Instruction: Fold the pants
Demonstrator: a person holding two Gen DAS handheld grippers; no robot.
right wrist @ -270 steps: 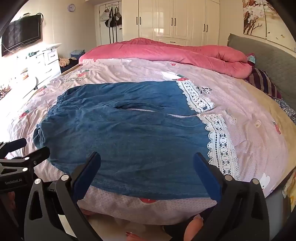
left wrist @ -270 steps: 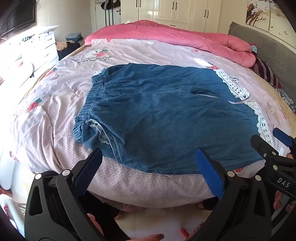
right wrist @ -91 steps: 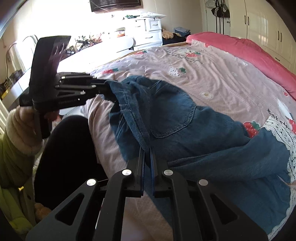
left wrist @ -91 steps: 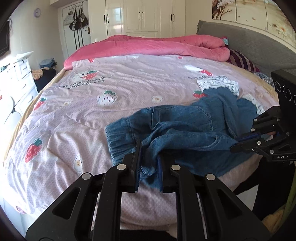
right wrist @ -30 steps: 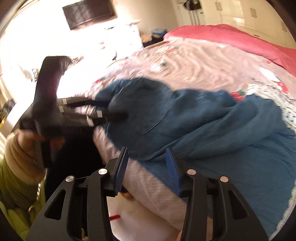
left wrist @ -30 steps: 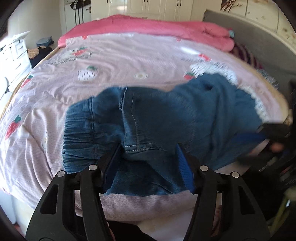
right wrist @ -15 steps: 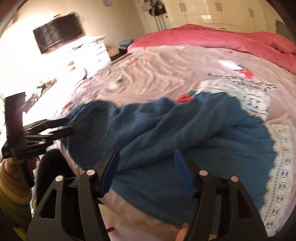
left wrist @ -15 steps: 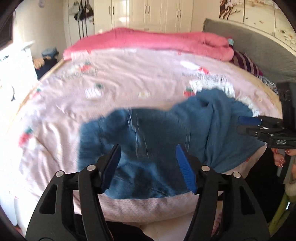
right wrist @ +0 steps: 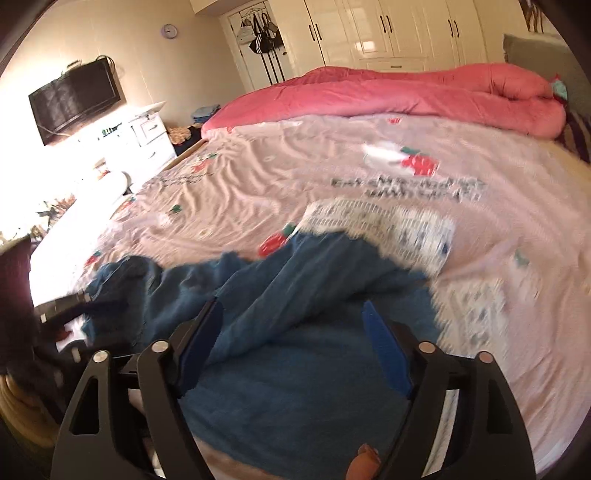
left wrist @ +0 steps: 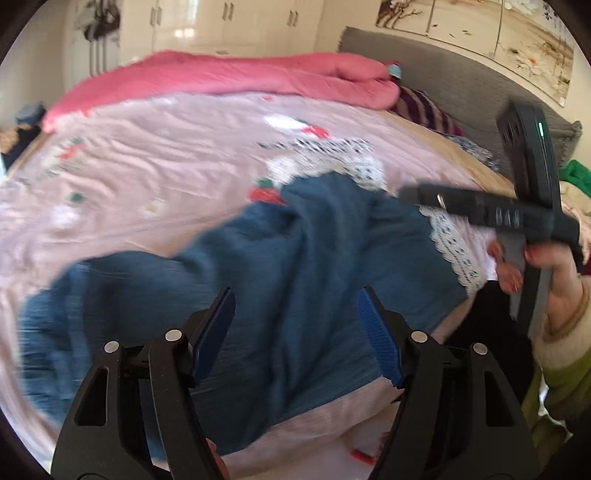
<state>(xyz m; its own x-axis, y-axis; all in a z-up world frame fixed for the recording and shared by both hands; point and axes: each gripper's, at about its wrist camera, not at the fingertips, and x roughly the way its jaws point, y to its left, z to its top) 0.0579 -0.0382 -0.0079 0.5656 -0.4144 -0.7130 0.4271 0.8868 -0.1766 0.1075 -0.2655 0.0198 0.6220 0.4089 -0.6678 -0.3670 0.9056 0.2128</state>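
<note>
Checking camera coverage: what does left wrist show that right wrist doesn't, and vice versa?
Left wrist only: the grey upholstered headboard, the wall painting, and the hand holding the right gripper.

Right wrist only: the black wall TV, round clock and white dresser.

Both: crumpled blue denim pants with white lace hems, pink strawberry-print bedspread, pink duvet; each view's own jaws stand open and empty.

Bright daylight, blown-out glare at left by dresser (right wrist: 147, 136); heavy motion blur, fisheye edges dark & curved
</note>
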